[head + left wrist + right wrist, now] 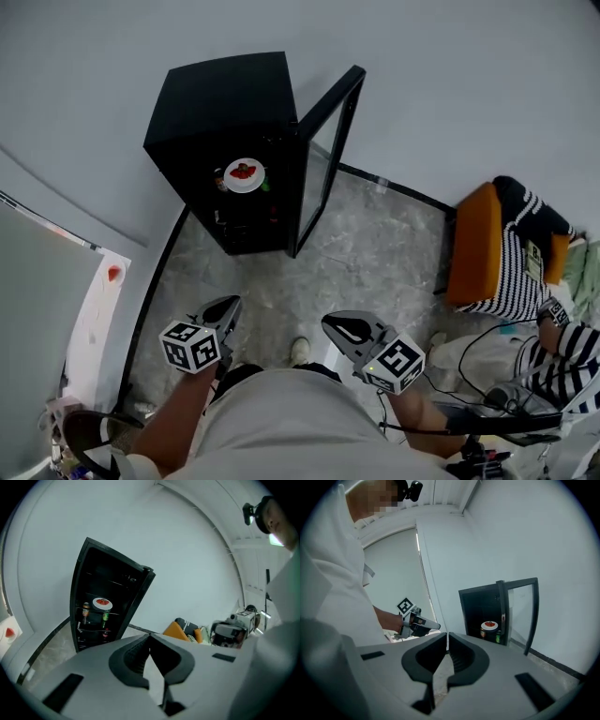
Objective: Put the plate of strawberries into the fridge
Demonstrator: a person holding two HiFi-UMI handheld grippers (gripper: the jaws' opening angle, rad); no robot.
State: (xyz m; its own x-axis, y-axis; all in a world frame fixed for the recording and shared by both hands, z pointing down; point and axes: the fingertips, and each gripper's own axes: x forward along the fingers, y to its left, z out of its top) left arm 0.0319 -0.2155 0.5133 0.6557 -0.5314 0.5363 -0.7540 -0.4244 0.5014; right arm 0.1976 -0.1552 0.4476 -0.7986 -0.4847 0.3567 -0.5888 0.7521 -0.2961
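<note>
The white plate of strawberries rests on a shelf inside the black fridge, whose glass door stands open to the right. The plate also shows far ahead in the left gripper view, and the same plate in the right gripper view. My left gripper and right gripper are held low near my body, well back from the fridge. Both are shut with nothing between their jaws. Seen along its own jaws, the left gripper has its tips touching, as does the right gripper.
Bottles stand on the shelf beside the plate. An orange chair and a person in striped clothes are at the right, with cables on the floor. A table edge lies at the left.
</note>
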